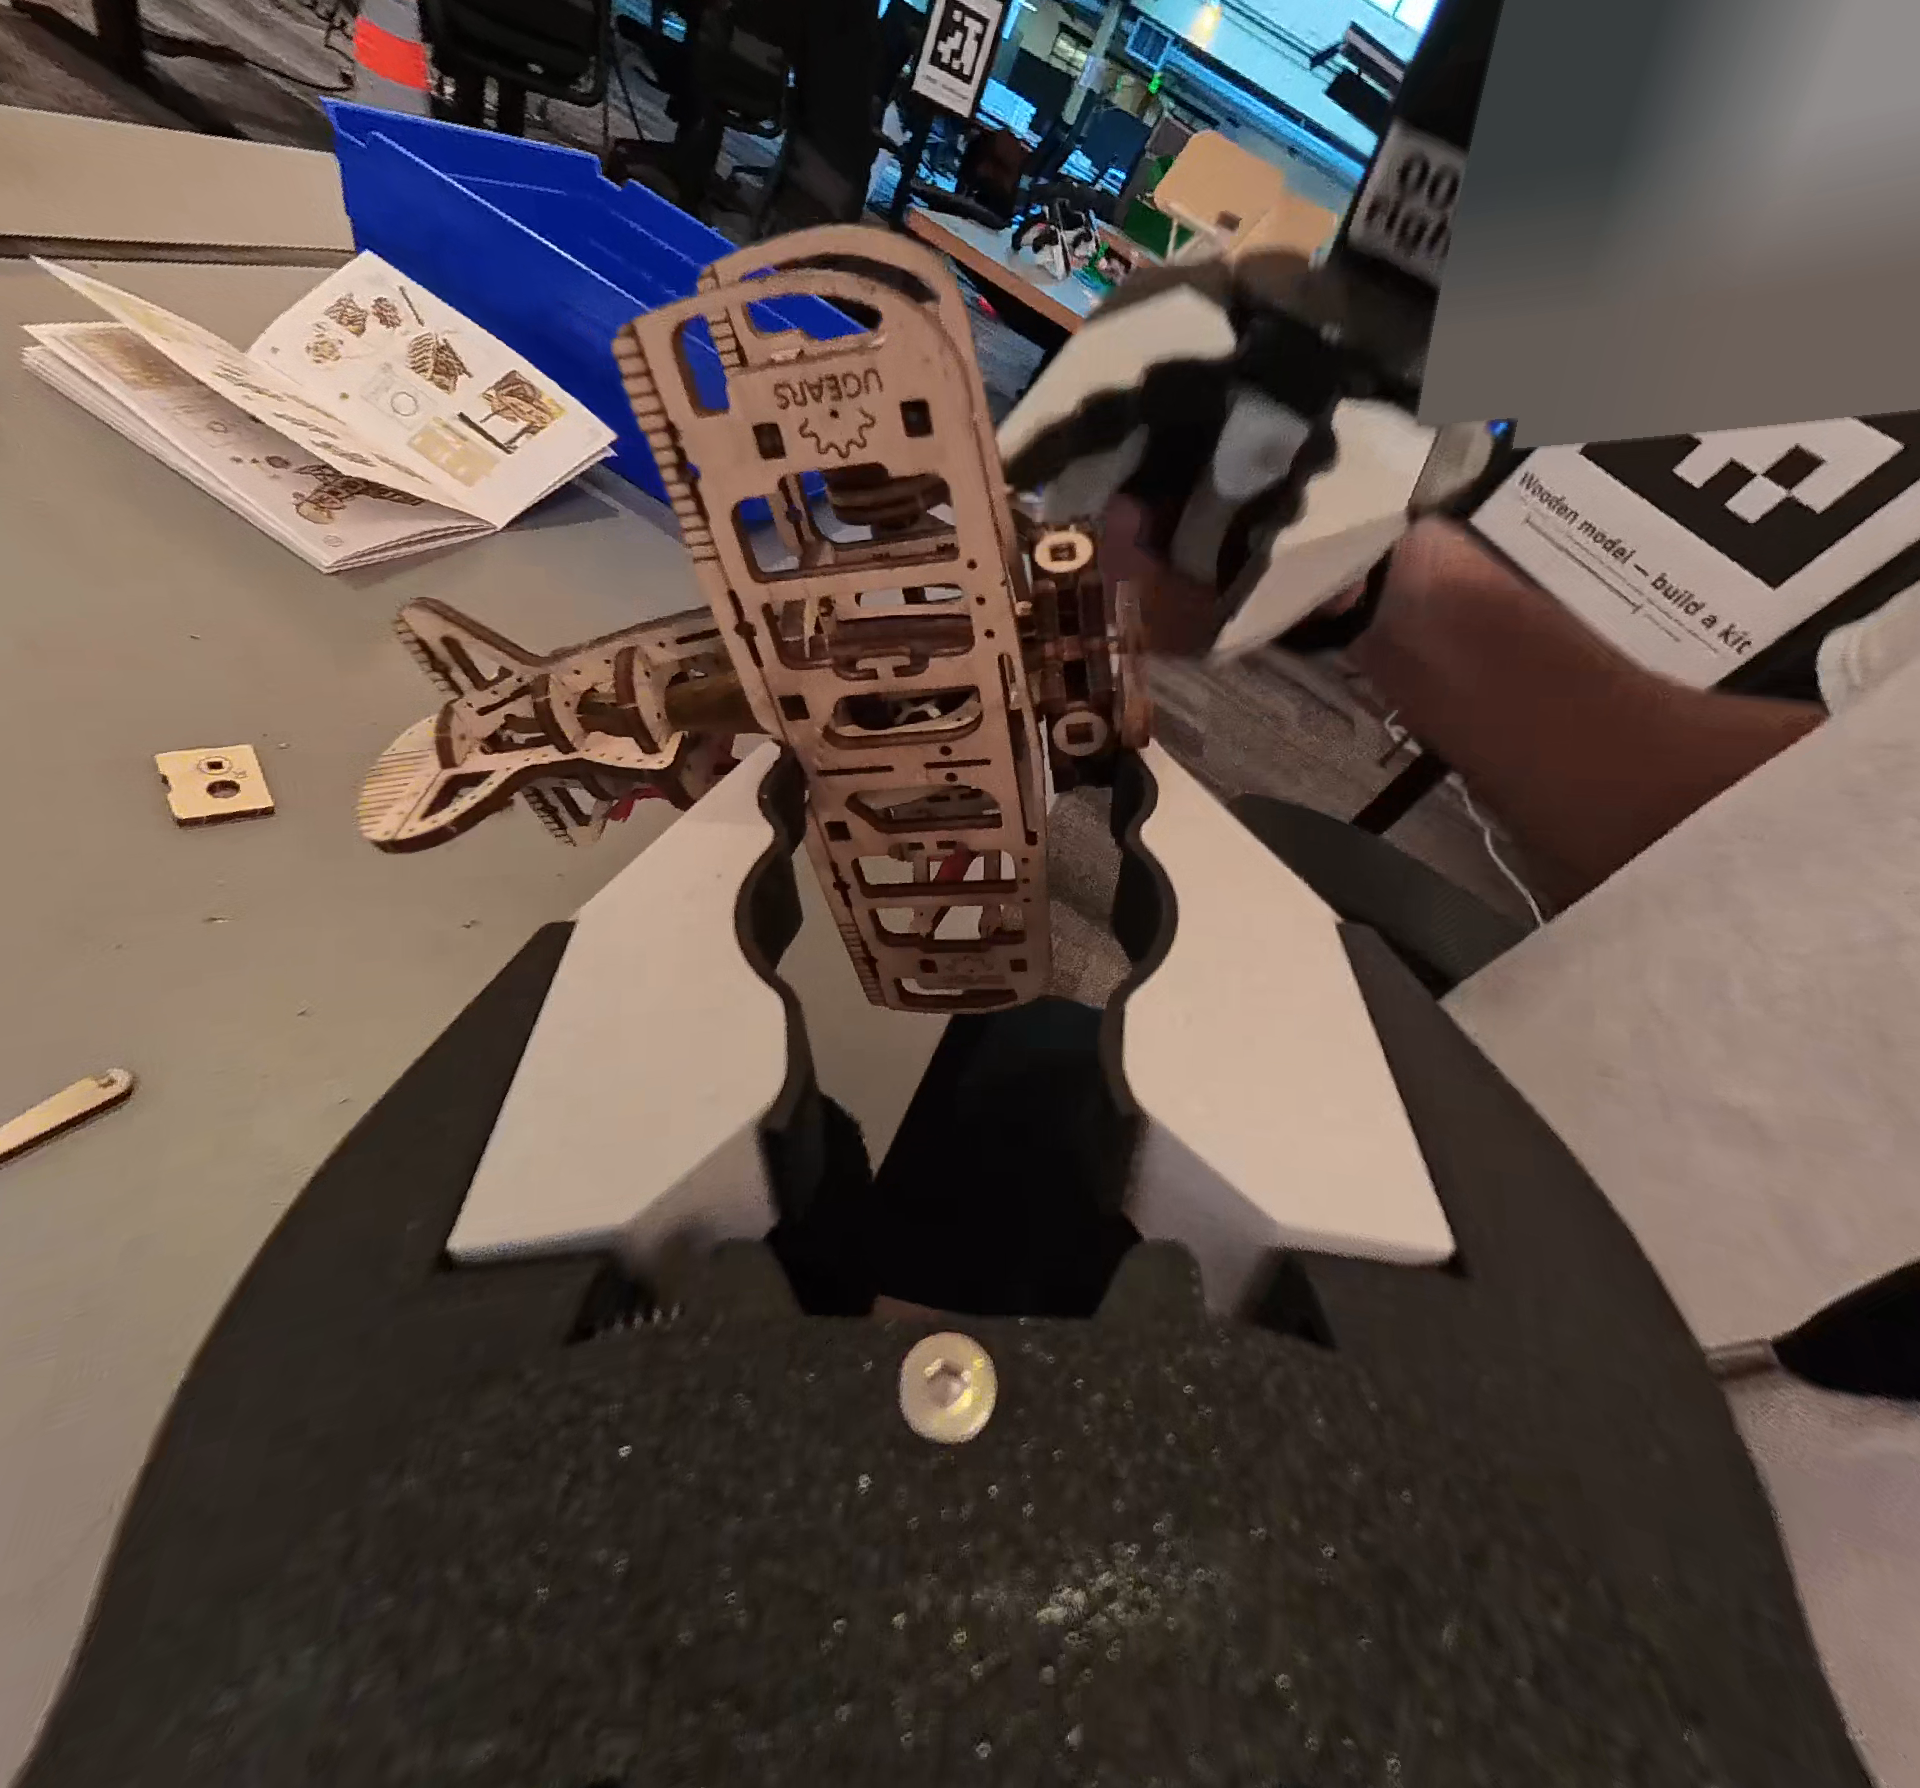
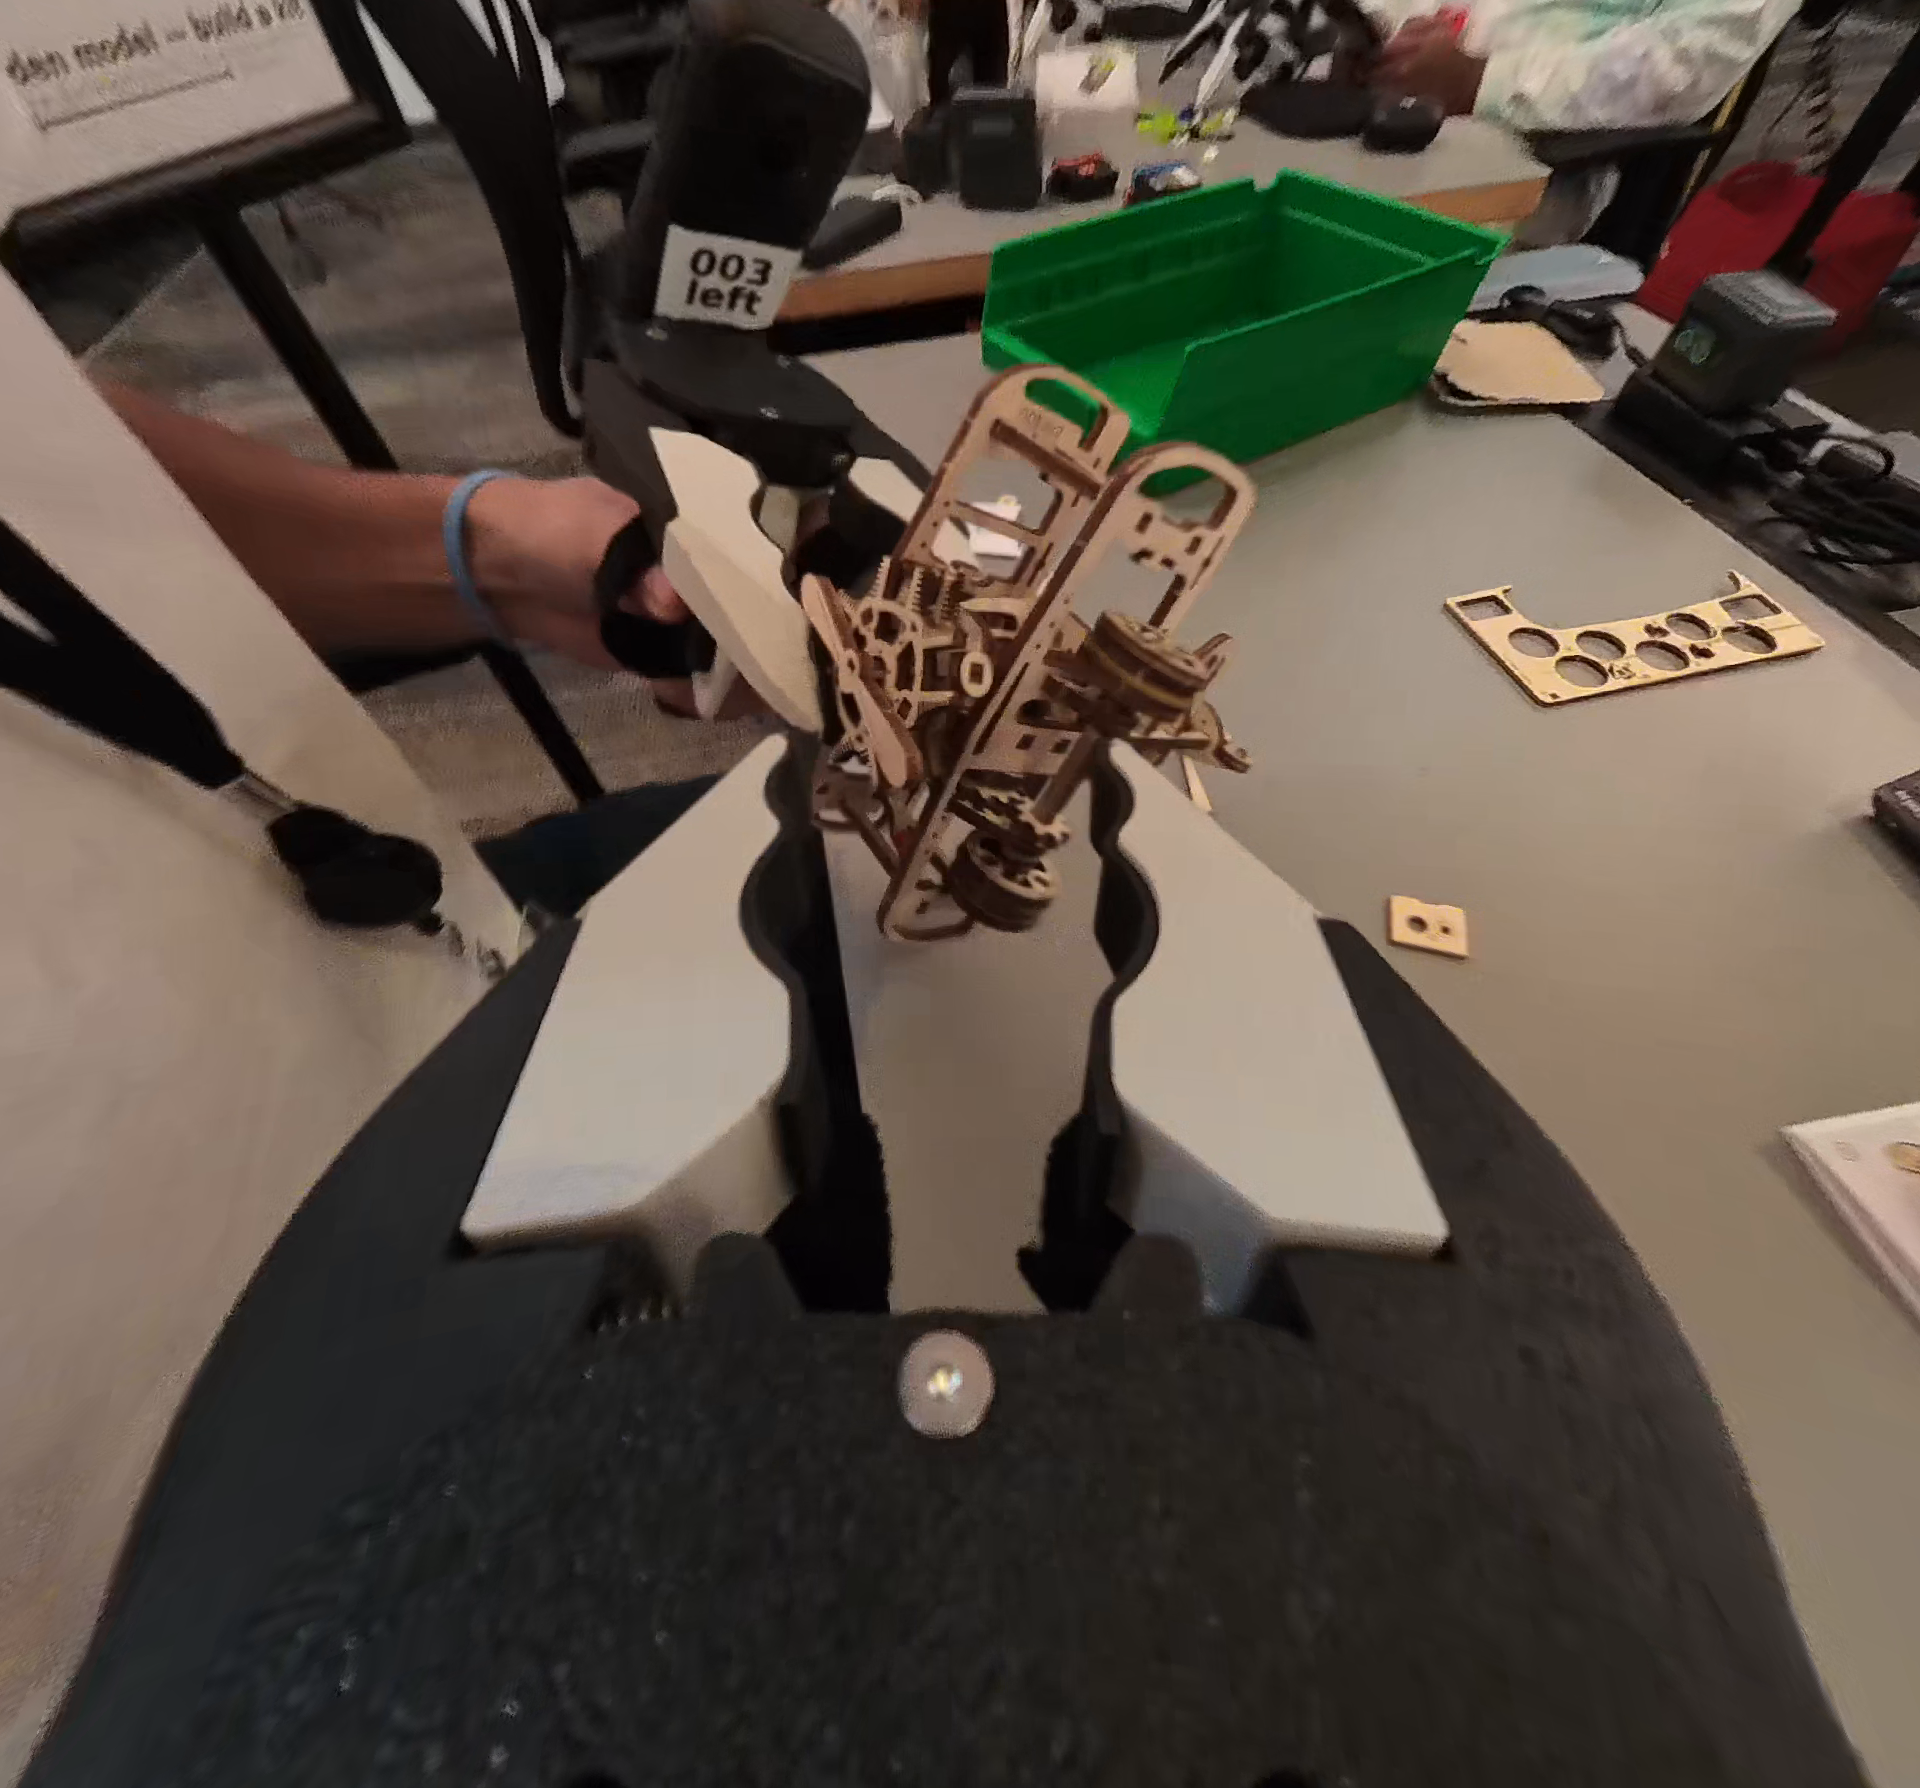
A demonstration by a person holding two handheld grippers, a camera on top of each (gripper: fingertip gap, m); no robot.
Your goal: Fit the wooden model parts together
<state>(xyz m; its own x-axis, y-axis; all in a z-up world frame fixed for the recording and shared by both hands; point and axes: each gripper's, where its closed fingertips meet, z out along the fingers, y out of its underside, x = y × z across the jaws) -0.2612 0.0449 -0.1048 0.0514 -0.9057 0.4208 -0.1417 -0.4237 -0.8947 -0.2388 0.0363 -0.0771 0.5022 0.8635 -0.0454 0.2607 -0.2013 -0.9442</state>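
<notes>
A wooden biplane model (image 1: 894, 658) is held up above the grey table (image 1: 208, 959), wings upright and tail pointing left. My left gripper (image 1: 956, 803) is shut on it, fingers clamped across the wings and nose. In the right wrist view the model (image 2: 1018, 678) shows its propeller, gears and wheels, with a white finger (image 2: 727, 585) of the left gripper against its propeller side. My right gripper (image 2: 951, 772) is open, its tips flanking the model's lower front. It shows blurred in the left wrist view (image 1: 1122, 554), next to the nose.
A blue bin (image 1: 520, 221) and an open instruction booklet (image 1: 343, 408) lie at the back left. A small square wooden piece (image 1: 213, 782) and a stick (image 1: 62, 1110) lie on the table. A green bin (image 2: 1226, 325) and a punched wooden sheet (image 2: 1631, 637) lie to the right. Across from one pair of fingers to the other is roughly 5 cm.
</notes>
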